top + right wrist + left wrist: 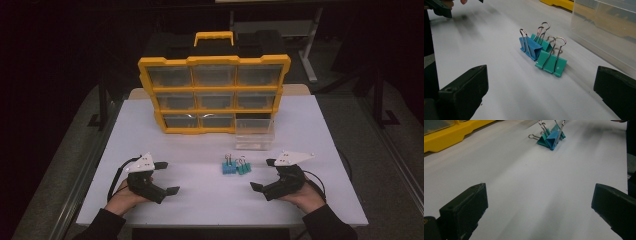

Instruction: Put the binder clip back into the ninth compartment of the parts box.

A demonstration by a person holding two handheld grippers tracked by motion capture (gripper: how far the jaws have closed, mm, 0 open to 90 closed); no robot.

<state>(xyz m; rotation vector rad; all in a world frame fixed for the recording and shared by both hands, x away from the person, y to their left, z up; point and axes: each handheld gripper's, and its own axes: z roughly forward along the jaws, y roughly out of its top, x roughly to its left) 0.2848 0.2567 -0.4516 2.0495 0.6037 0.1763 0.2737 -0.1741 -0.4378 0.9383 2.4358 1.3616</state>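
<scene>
Both grippers, left (167, 177) and right (263, 174), are released, holding nothing. The clips (541, 53) sit touching near the table's (200, 200) front edge; a wide grab could pinch two or skid one away.

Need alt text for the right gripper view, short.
Three binder clips, one blue and two teal, sit clustered on a white table between the open black jaws of the right gripper. A clear plastic bin stands at the right.
</scene>
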